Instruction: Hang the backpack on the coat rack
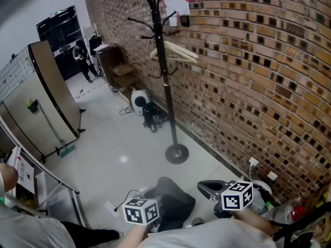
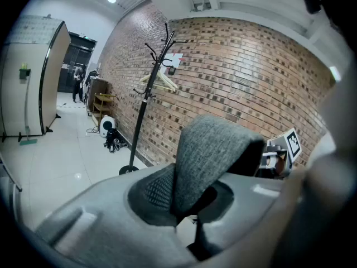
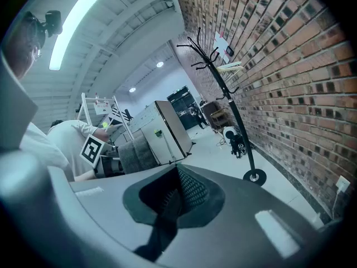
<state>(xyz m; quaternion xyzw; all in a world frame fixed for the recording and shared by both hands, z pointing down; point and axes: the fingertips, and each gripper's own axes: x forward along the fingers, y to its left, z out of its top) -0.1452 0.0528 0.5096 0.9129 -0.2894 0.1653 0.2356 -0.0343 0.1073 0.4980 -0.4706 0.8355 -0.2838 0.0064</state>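
The black coat rack [image 1: 164, 81] stands on a round base against the brick wall, with free hooks at its top; it also shows as the coat rack [image 2: 142, 108] and the coat rack [image 3: 234, 110]. The dark grey backpack [image 1: 168, 203] hangs low in front of me, between the two grippers. My left gripper [image 2: 187, 202] is shut on the backpack's wide grey handle loop [image 2: 215, 149], which arches up out of the jaws. My right gripper [image 3: 170, 197] is shut on a thin dark strap [image 3: 159, 233]. In the head view only the marker cubes of the left gripper [image 1: 140, 211] and right gripper [image 1: 235, 195] show.
A wooden hanger [image 1: 173, 53] hangs on the rack. A white round device with cables [image 1: 139, 99] lies on the floor by the wall. A tall board [image 1: 46, 97] and a metal rail [image 1: 41, 169] stand at the left. A person [image 1: 81, 56] stands far off.
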